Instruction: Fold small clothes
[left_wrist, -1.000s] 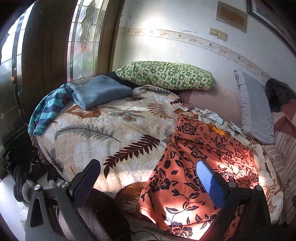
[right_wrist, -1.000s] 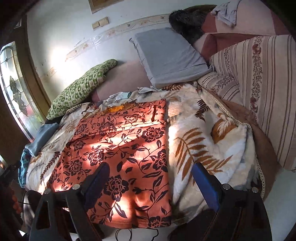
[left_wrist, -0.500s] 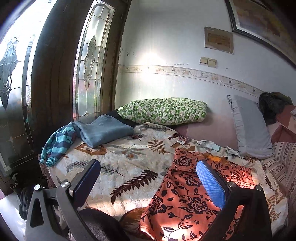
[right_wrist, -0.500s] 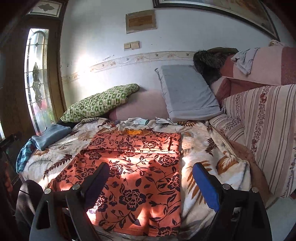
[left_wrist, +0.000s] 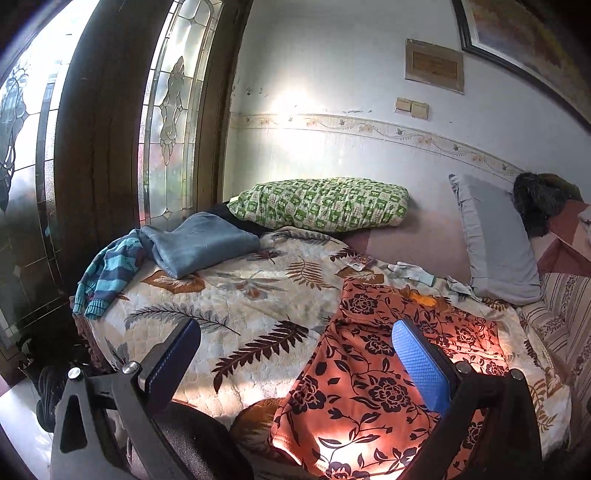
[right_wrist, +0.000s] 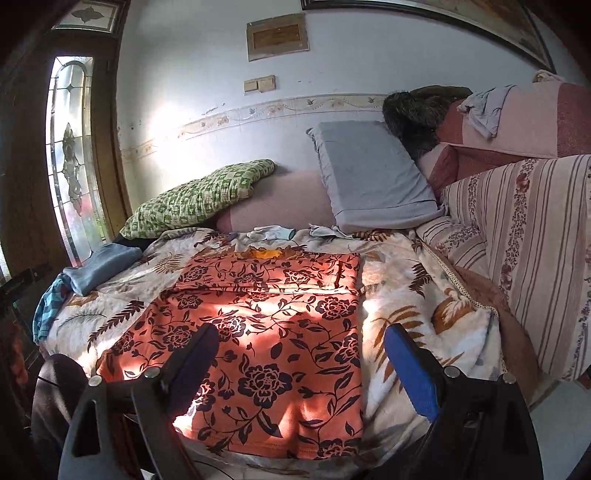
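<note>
Moved: both grippers have pulled back and tilted up.
Left gripper (left_wrist: 295, 345): jaws apart, empty.
Right gripper (right_wrist: 299, 343): jaws apart, empty.
Shorts (right_wrist: 266, 321): flat on bed (right_wrist: 406, 295).

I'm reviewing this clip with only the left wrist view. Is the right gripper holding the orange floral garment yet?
Observer: No. The right gripper is open and empty, above the near half of the orange floral garment.
Operator: A finger blocks the garment's right side for me. Is it bunched there?
Observer: No, the right edge runs straight and lies flat on the leaf-print blanket.
Operator: And the near hem?
Observer: It shows across its full width, at the bed's front edge.
</note>
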